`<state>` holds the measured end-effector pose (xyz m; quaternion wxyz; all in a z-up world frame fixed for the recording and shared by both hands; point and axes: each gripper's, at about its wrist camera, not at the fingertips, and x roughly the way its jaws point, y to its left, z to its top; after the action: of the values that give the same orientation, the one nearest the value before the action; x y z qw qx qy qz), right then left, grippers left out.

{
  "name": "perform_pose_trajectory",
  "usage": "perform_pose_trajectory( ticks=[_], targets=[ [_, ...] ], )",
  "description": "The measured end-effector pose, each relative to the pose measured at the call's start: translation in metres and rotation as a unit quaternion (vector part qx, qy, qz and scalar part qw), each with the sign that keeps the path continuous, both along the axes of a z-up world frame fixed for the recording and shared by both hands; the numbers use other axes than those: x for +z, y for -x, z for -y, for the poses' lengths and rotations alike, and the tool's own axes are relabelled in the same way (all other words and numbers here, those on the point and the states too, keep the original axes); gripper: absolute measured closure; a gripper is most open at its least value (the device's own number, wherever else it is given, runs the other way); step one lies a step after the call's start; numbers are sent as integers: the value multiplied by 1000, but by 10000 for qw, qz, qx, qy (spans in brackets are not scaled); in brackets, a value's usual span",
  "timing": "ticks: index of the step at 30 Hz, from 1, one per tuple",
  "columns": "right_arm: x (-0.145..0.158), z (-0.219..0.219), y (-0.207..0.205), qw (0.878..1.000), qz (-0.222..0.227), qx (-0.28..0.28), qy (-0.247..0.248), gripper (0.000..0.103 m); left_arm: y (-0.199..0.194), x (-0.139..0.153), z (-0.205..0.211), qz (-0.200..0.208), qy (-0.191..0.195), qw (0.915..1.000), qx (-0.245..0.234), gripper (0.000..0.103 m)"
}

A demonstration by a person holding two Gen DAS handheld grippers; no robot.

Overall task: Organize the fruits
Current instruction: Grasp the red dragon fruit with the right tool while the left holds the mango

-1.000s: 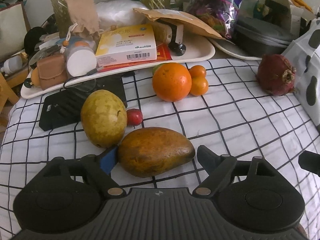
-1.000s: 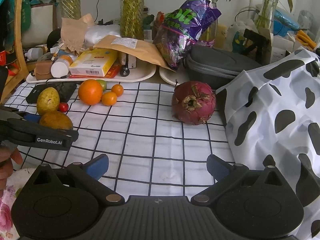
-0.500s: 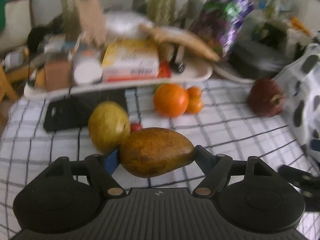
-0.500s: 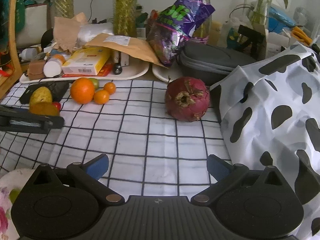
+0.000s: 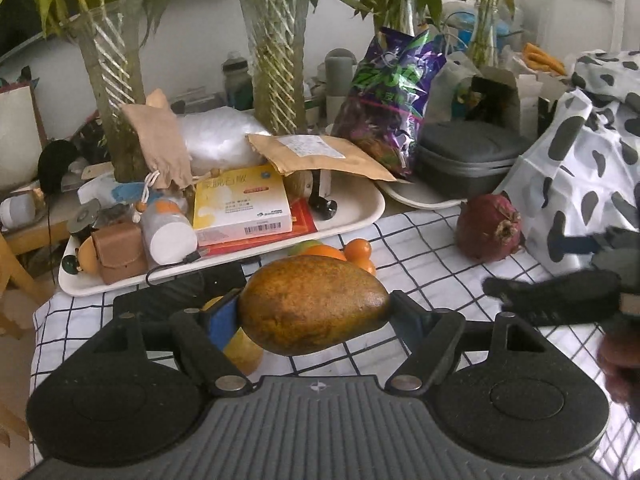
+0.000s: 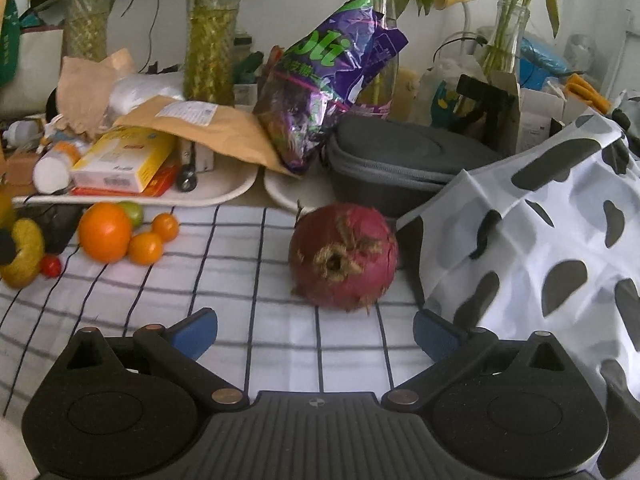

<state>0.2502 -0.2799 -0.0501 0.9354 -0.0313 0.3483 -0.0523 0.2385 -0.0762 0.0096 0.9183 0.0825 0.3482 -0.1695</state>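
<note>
My left gripper (image 5: 314, 312) is shut on a brown-yellow mango (image 5: 312, 304) and holds it above the checked cloth (image 5: 420, 252). Under it a yellow mango (image 5: 240, 350) lies on the cloth, mostly hidden. Behind are an orange (image 5: 328, 251) and small tangerines (image 5: 358, 248). A dark red dragon fruit (image 6: 344, 256) lies just ahead of my right gripper (image 6: 316, 334), which is open with nothing between its fingers. In the right wrist view, an orange (image 6: 105, 232), tangerines (image 6: 146, 247), a green fruit (image 6: 132, 212), a cherry tomato (image 6: 51, 266) and the yellow mango (image 6: 24, 254) sit at the left.
A white tray (image 5: 348, 216) loaded with boxes, a bottle and pouches runs along the back. A grey case (image 6: 396, 160), a purple snack bag (image 6: 324, 92) and plant vases stand behind. A cow-patterned bag (image 6: 540, 248) fills the right side. A black device (image 5: 192, 284) lies by the tray.
The left gripper closed on the brown-yellow mango and lifted it off the cloth. The right gripper moved toward the dragon fruit, which now looks larger and nearer.
</note>
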Motion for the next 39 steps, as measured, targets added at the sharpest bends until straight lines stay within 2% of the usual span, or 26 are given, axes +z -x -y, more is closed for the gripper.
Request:
perform_pose_trajectory(
  ticks=[8, 13, 15, 19, 21, 27, 34, 39],
  targets=[
    [-10, 3, -26, 9987, 418, -53, 270, 0, 1, 6, -7, -4, -56, 10000, -15, 27],
    [-16, 12, -40, 9982, 558, -153, 172, 2, 2, 7, -9, -1, -74, 10000, -36, 27],
    [-18, 16, -46, 9982, 559, -189, 68, 10, 2, 7, -10, -12, -78, 10000, -55, 27],
    [-22, 25, -55, 9983, 468, -288, -185, 17, 2, 7, -10, -20, -91, 9999, -89, 27],
    [-24, 29, -58, 9982, 415, -287, -310, 24, 2, 6, -10, -18, -90, 9999, -108, 27],
    [-18, 34, -51, 9979, 386, -231, -464, 31, 3, 5, -6, -33, -100, 9998, -173, 27],
    [-5, 37, -36, 9967, 338, -268, -693, 32, 14, 3, 2, 129, -238, 9988, -409, 27],
    [11, 31, -15, 9959, 416, -90, -795, 32, 24, 2, 3, 133, -302, 9982, -497, 27]
  ],
)
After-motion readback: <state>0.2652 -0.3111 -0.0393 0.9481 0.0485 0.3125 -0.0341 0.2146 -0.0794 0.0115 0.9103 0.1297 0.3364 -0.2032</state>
